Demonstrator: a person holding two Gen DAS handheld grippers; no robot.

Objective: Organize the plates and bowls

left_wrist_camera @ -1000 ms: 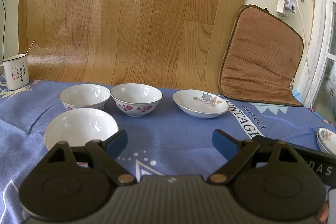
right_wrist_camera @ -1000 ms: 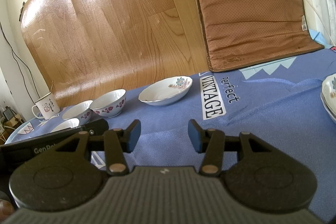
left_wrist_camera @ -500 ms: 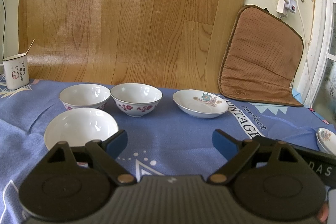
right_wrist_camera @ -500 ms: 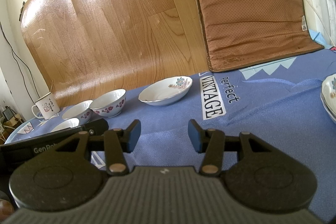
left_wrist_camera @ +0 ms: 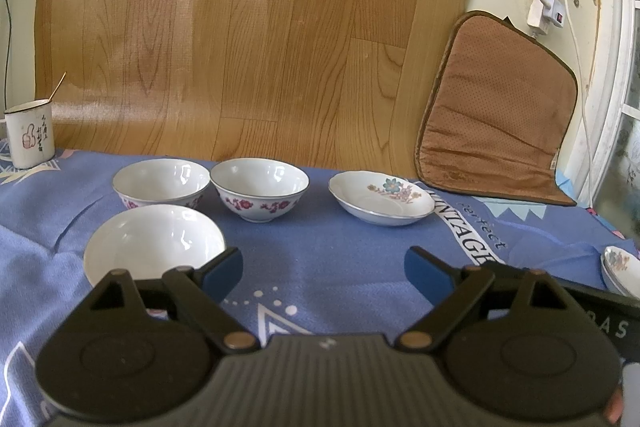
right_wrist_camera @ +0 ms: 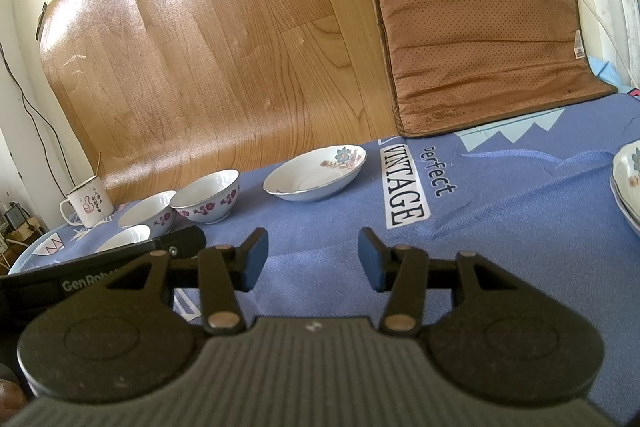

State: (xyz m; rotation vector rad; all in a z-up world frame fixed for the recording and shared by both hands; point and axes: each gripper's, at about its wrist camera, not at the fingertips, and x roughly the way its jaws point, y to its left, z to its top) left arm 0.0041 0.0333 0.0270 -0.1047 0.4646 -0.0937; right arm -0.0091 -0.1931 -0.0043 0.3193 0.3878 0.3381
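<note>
- The left gripper [left_wrist_camera: 322, 263] is spread wide and holds nothing; it hovers low over the blue tablecloth [left_wrist_camera: 320, 255].
- The right gripper [right_wrist_camera: 310, 257] has a narrower gap, also with nothing in it, over the same cloth.
- The plain white bowl [left_wrist_camera: 154, 245] lies just ahead and to the left of the left gripper, so I judge this hand is nearer to it.
- Behind it stand two bowls with red flowers, the left one [left_wrist_camera: 160, 183] and the right one [left_wrist_camera: 260, 189], side by side and just apart.
- The floral plate [left_wrist_camera: 380, 199] sits alone to the right of them, ahead of both grippers.
- The plate stack [right_wrist_camera: 628, 187] is at the far right edge, closest to the right gripper; how many plates it has I cannot tell.
- Count: three bowls, one single plate, one stack.
- An enamel mug [left_wrist_camera: 30, 135] with a stick in it stands at the far left.
</note>
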